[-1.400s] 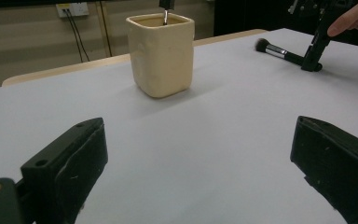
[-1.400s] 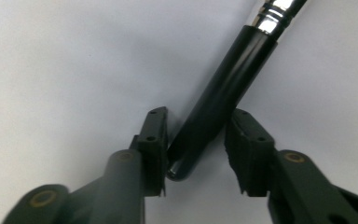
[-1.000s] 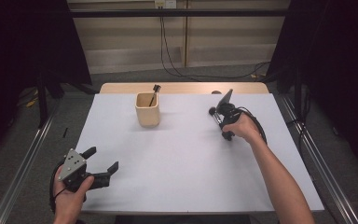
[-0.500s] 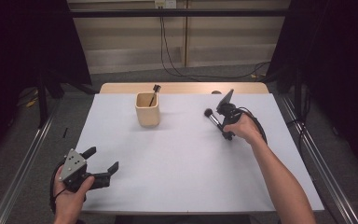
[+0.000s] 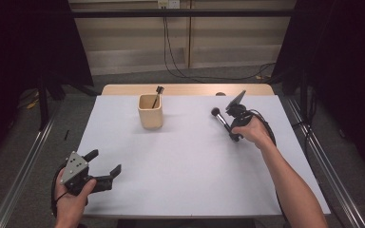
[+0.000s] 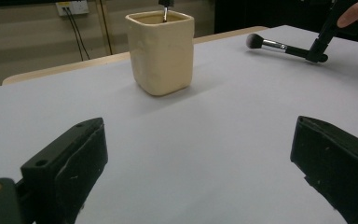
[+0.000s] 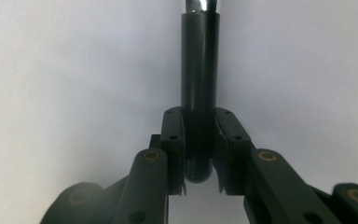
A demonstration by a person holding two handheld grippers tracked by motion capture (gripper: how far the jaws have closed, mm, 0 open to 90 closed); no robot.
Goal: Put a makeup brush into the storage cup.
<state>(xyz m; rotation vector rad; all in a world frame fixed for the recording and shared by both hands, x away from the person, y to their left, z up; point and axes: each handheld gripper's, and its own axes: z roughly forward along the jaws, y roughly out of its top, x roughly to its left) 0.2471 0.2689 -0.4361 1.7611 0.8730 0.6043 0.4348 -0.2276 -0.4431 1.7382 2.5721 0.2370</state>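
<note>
Two grippers are shown over a white table (image 5: pixel 180 180). The right gripper (image 5: pixel 234 124) is clamped on the dark handle of a makeup brush (image 5: pixel 221 118), whose bristle head is pointed toward a cream cup (image 5: pixel 150 112) well apart at the far left; its jaws are pressed on the handle's end. The left gripper (image 5: pixel 105 166) is held wide open and empty at the near edge. A second brush (image 5: pixel 157 95) is seen standing in the cup.
</note>
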